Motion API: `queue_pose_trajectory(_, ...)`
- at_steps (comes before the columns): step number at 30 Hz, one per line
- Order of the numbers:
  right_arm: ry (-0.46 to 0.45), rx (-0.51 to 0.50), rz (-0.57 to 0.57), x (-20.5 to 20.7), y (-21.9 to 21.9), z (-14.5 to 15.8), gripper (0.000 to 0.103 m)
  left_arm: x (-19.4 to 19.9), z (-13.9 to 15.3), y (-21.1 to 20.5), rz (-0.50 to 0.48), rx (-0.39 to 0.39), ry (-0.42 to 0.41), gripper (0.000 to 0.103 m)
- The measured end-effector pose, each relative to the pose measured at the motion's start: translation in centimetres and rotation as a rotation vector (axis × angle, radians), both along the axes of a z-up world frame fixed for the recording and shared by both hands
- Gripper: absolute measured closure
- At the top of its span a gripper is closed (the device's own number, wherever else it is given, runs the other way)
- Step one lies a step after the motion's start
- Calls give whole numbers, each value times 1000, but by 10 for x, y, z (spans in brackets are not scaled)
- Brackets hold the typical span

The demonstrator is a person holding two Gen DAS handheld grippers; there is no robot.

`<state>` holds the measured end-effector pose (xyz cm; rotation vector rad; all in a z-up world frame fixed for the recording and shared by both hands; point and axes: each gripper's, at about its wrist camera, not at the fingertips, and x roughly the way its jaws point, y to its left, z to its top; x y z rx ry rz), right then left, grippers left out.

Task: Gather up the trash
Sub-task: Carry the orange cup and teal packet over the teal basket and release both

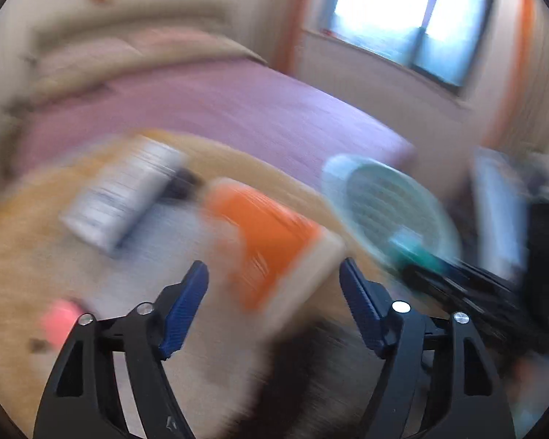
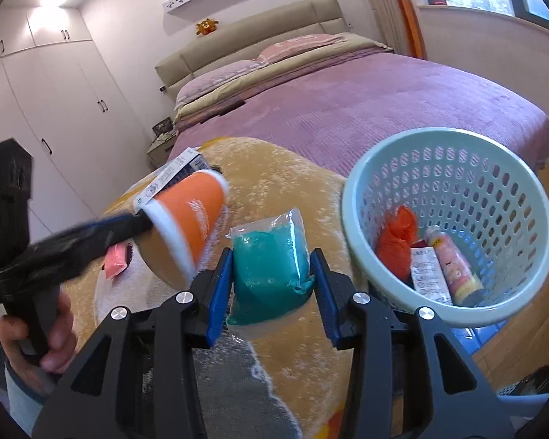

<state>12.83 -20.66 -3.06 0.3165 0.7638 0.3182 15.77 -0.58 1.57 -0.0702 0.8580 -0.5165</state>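
Beside the basket (image 2: pixel 351 197) rim, right fingers (image 2: pixel 221 285) pinching teal packet (image 2: pixel 271 274); left fingers (image 1: pixel 188 300) spread.

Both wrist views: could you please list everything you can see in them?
cup: 1, orange and white, at the left gripper's tip
packet: 1, teal, between the right gripper's pads
basket: 1, pale green, right of the rug
bag: 1, red, in the basket
bottle: 1, pink, in the basket
carton: 1, white, in the basket
pink packet: 1, pink, on the rug
box: 1, white, on the rug behind the cup
rug: 1, yellow
bed: 1, purple cover
wardrobe: 1, white
toy: 1, orange, on the headboard
left hand-held gripper: open
right hand-held gripper: gripping the packet
hand: 1, holding the left gripper
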Motion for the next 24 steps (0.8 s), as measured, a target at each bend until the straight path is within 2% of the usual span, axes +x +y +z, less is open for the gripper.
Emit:
queue_pose_trajectory(3, 8, 18, -11, 1, -8, -3, 64, -16, -2, -2, 0, 31, -42, 19)
queue_pose_trajectory(5, 14, 24, -18, 2, -13, -5, 64, -19, -7, -2, -17, 19, -24, 19)
queue_pose_trajectory(7, 15, 29, -24, 2, -16, -5, 64, -15, -9, -2, 25, 1, -12, 19)
queue_pose_trajectory(10, 9, 38, -34, 0, -22, -3, 64, 3, -18, -6, 81, -39, 47, 19)
queue_pose_trajectory(14, 4, 45, -48, -4, -31, -2, 64, 28, -33, -16, 152, -80, 104, 19)
queue_pose_trajectory(17, 5, 39, -51, -7, -35, -2, 64, 38, -46, -29, 206, -7, 108, 21)
queue_pose_trajectory(21, 11, 42, -57, -8, -42, -5, 64, 38, -52, -42, 212, -20, 109, 21)
queue_pose_trajectory(24, 18, 49, -57, -6, -44, -8, 64, 39, -53, -50, 199, -18, 105, 30)
